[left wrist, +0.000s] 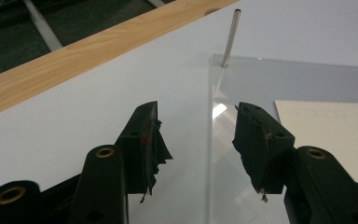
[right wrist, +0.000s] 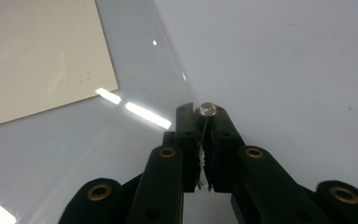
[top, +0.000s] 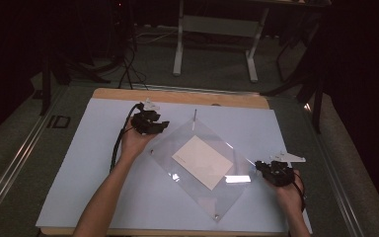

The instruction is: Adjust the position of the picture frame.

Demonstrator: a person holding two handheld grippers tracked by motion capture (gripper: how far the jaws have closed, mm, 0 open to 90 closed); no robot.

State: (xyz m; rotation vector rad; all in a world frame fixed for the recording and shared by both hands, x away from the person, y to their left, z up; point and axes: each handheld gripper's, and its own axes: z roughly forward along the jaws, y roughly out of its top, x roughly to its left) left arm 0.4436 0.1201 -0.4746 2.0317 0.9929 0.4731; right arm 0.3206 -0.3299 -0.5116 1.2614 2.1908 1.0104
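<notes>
Two grippers work at a clear plastic sheet [top: 197, 168] that lies turned like a diamond on the white mat [top: 79, 187] covering the tabletop [top: 177, 96], with a cream card [top: 202, 162] under or on its middle. The right gripper [top: 262, 168] is at the sheet's right corner, toward the right edge of the tabletop; in the right gripper view [right wrist: 205, 116] its jaws are pressed together on a small metal pin [right wrist: 207, 109], whose round head shows just above the tips. The left gripper [top: 159, 126] sits beside the sheet's upper-left edge, toward the far side of the tabletop. In the left gripper view [left wrist: 196, 135] its jaws stand apart with nothing pinched; the sheet's edge runs up between them, one jaw over the mat and the other over the sheet. A second metal pin [left wrist: 230, 37] stands upright at the sheet's far corner, ahead of those jaws. A further small fastener [top: 216, 216] shows at the sheet's near corner.
</notes>
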